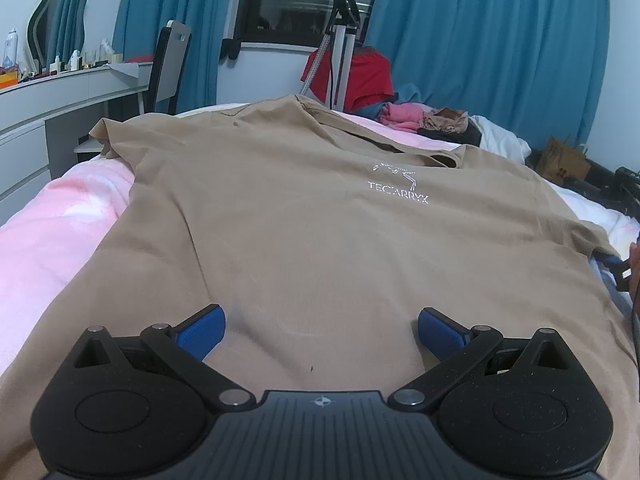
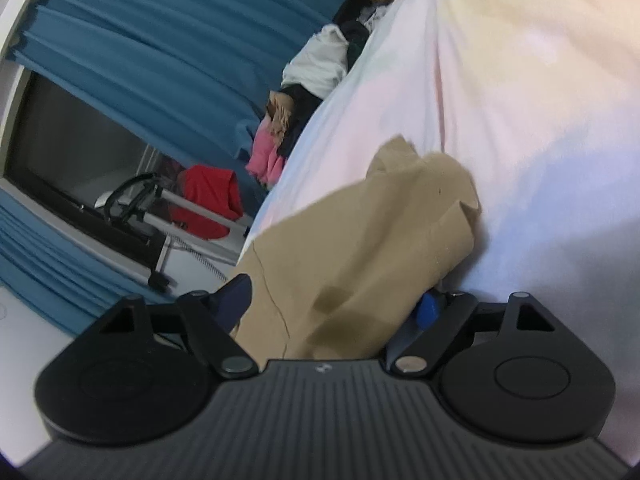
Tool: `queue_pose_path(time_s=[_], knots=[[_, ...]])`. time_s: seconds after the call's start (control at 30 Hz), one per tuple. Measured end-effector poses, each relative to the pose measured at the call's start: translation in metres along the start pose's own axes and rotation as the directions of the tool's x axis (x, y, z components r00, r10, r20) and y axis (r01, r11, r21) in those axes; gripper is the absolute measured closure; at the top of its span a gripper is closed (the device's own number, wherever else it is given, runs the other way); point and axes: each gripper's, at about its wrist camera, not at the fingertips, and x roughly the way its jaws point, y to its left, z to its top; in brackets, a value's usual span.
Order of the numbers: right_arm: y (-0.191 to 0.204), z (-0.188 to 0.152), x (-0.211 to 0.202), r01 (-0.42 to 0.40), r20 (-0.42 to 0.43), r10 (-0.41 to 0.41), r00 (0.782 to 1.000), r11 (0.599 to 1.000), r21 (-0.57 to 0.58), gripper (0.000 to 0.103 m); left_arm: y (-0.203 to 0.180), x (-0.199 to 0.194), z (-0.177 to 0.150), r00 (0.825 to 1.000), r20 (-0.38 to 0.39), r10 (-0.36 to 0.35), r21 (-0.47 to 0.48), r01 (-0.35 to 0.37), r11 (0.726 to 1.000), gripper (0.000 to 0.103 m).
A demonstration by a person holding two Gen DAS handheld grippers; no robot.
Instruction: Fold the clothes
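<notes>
A tan T-shirt (image 1: 304, 216) with a white chest logo lies spread face up on the pink and white bed cover (image 1: 68, 232). Low over its hem end, my left gripper (image 1: 320, 328) is open, with only flat cloth between its blue pads (image 1: 204, 332). In the right wrist view, my right gripper (image 2: 332, 306) stands open at the shirt's sleeve (image 2: 400, 232). The bunched tan cloth lies between its two wide-apart fingers and hides most of the right pad (image 2: 427, 312). The right gripper's blue tip (image 1: 612, 264) and part of a hand show at the shirt's right edge.
A pile of clothes (image 1: 404, 116) in pink, brown, black and white lies at the bed's far right corner. Behind it are a red garment (image 1: 368, 80) on a stand, blue curtains and a dark window. A white dresser (image 1: 60, 104) and a chair stand to the left.
</notes>
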Motion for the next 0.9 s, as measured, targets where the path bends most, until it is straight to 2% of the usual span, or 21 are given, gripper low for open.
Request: queue_pose_path(time_s=[0.1,0.2,0.3,0.37,0.4,0.43,0.47,0.5,0.57,0.63,0.8,0.9], knots=[[-0.007,0.007,0.013,0.014,0.009,-0.014,1.000,1.000,-0.003,0.019,0.000,0.000,0.000,1.000,0.001,-0.002,-0.003,0.002,1.000,0.000],[-0.008,0.013,0.031,0.016,0.064,-0.010,0.998,0.996,-0.091,0.019,0.000,0.000,0.000,1.000,0.002,-0.003,-0.004,0.003,1.000,0.000],[-0.007,0.017,0.046,0.005,0.126,0.005,0.992,0.997,-0.079,0.031,0.000,0.000,-0.001,1.000,0.005,-0.004,-0.007,0.004,1.000,0.000],[-0.003,0.017,0.055,0.019,0.135,-0.005,0.991,0.995,-0.102,0.052,0.000,0.000,-0.001,1.000,0.008,-0.006,-0.009,0.006,1.000,0.000],[0.000,0.017,0.059,0.028,0.131,-0.010,0.991,0.991,-0.132,0.067,-0.001,0.000,-0.001,1.000,0.008,-0.003,-0.007,0.003,1.000,0.000],[0.003,0.017,0.062,0.043,0.129,-0.022,0.991,0.986,-0.163,0.075,-0.002,0.001,-0.002,1.000,0.008,0.002,-0.003,-0.002,1.000,0.000],[0.006,0.017,0.063,0.067,0.128,-0.042,0.991,0.978,-0.200,0.091,-0.003,0.001,-0.002,1.000,0.008,0.006,0.000,-0.006,1.000,0.000],[0.009,0.018,0.061,0.077,0.133,-0.049,0.990,0.972,-0.220,0.095,-0.004,0.001,-0.001,1.000,0.007,0.011,0.000,-0.011,1.000,0.000],[0.016,0.019,0.055,0.098,0.144,-0.061,0.988,0.960,-0.263,0.096,-0.006,0.002,0.000,1.000,0.006,0.022,-0.001,-0.022,1.000,0.000],[0.035,0.018,0.043,0.131,0.192,-0.065,0.979,0.926,-0.353,0.097,0.001,-0.005,0.006,0.999,0.015,0.037,-0.024,-0.037,0.999,0.000],[0.102,0.015,0.020,0.176,0.266,-0.036,0.963,0.835,-0.521,0.097,0.019,-0.025,0.022,0.996,0.038,0.076,-0.088,-0.073,0.993,0.000],[0.149,0.000,0.013,0.208,0.304,-0.023,0.952,0.780,-0.590,0.097,0.030,-0.037,0.031,0.994,0.050,0.101,-0.127,-0.094,0.987,0.000]])
